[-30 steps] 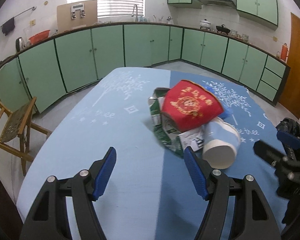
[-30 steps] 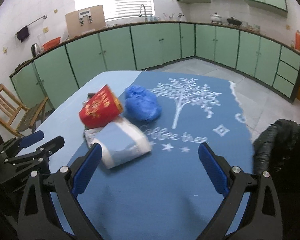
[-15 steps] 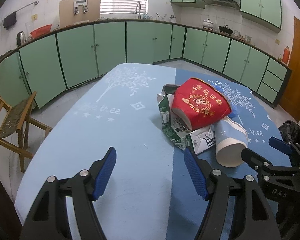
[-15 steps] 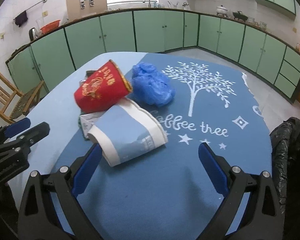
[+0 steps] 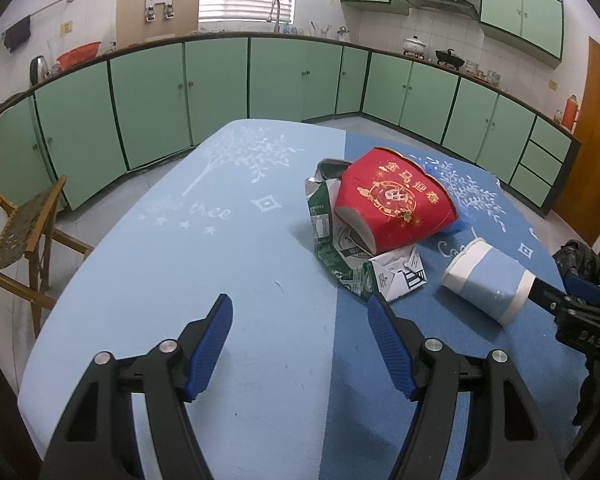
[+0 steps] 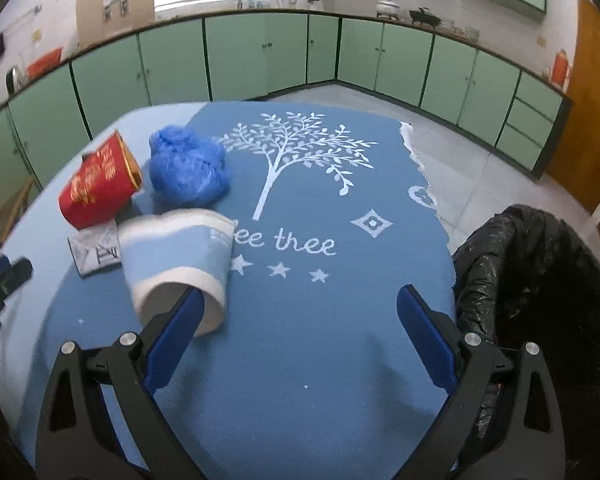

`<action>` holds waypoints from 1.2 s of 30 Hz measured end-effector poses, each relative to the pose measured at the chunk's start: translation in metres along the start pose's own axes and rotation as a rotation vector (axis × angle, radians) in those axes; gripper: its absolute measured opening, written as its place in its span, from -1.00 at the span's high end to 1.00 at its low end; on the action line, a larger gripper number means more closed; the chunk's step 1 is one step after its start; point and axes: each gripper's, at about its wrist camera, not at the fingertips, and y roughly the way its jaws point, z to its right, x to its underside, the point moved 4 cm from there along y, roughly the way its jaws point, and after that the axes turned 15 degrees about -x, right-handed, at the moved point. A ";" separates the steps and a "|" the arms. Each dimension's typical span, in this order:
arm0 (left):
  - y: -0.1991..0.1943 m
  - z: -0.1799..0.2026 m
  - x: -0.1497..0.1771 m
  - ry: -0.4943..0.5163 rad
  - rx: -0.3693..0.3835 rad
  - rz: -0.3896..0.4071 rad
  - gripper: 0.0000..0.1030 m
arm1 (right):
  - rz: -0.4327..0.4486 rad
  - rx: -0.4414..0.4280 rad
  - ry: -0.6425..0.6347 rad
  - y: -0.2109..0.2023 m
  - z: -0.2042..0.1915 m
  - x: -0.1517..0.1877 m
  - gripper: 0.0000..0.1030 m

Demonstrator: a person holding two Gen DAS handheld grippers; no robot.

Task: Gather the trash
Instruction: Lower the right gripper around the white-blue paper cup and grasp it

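A pile of trash lies on the blue table: a red paper bowl (image 5: 394, 202) (image 6: 96, 182), a crushed green and white carton (image 5: 340, 248), a crumpled blue plastic wad (image 6: 188, 168), and a light-blue paper cup (image 5: 490, 282) (image 6: 176, 260) on its side. My right gripper (image 6: 300, 320) is open; its left finger (image 6: 176, 328) reaches into the cup's open mouth. It shows at the right of the left wrist view (image 5: 560, 300). My left gripper (image 5: 300, 340) is open and empty, short of the carton.
A black trash bag (image 6: 540, 280) hangs open at the table's right edge. A wooden chair (image 5: 16, 236) stands left of the table. Green cabinets (image 5: 220, 84) line the walls. The tablecloth (image 6: 300, 208) carries a white tree print.
The right gripper has moved forward and left until its left finger entered the light-blue cup, which shifted and turned. The left gripper has drawn back slightly.
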 end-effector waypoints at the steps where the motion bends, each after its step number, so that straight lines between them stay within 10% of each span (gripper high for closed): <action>1: 0.000 0.000 0.000 0.000 -0.001 0.000 -0.34 | 0.012 -0.025 0.010 -0.002 -0.002 0.000 -0.83; 11: 0.001 -0.002 0.001 -0.003 -0.001 -0.002 -0.34 | -0.013 -0.187 -0.099 0.001 -0.058 0.001 -0.83; 36: 0.011 -0.029 -0.005 0.002 -0.048 0.003 -0.34 | -0.031 -0.111 0.029 0.033 -0.072 -0.006 -0.65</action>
